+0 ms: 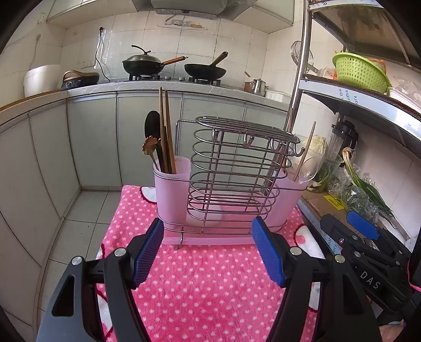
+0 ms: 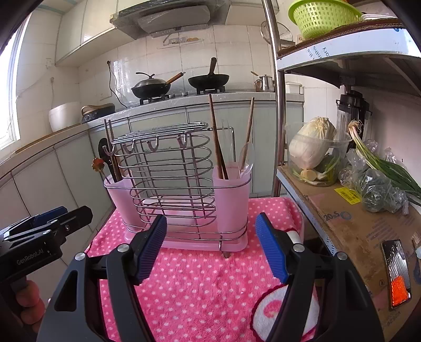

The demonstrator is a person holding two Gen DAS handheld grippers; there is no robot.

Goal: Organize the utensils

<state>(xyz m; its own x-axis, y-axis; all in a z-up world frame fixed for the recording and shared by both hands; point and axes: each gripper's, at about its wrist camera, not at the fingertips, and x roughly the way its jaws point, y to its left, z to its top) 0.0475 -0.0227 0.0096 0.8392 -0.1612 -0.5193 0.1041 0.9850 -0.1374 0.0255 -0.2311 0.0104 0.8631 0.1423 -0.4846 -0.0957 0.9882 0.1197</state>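
Left wrist view: the rack point(image 1: 231, 181), a wire caddy with pink cups, stands upright on the towel point(image 1: 210, 284) at 12 o'clock from the left gripper point(image 1: 208, 250). Its cup at 9 o'clock holds brown chopsticks point(image 1: 166, 136), a black spoon point(image 1: 154, 126) and a flower-topped stick point(image 1: 150, 147); the cup at 3 o'clock holds a clear spoon point(image 1: 310, 168) and more chopsticks point(image 1: 306, 152). The wire centre basket looks bare (as far as the bars let one see). The left fingers point(image 1: 147, 252) are spread wide with nothing between them, apart from the rack's base. The right gripper point(image 1: 365, 234) shows at 4 o'clock.

In the right wrist view the right gripper point(image 2: 211, 247) has its fingers point(image 2: 271, 247) spread too, gripping nothing, with the rack point(image 2: 181, 184) at 12 o'clock. A hand point(image 2: 27, 302) holds the left gripper point(image 2: 52, 218) at 8 o'clock. At 3 o'clock a shelf point(image 2: 350, 223) carries a cabbage point(image 2: 313, 142) in a clear tub, scallions point(image 2: 381, 160) and a phone point(image 2: 397, 273). Behind, at 12 o'clock, two woks point(image 2: 179, 81) sit on the stove. A green colander point(image 2: 321, 15) sits on the upper shelf at 1 o'clock.
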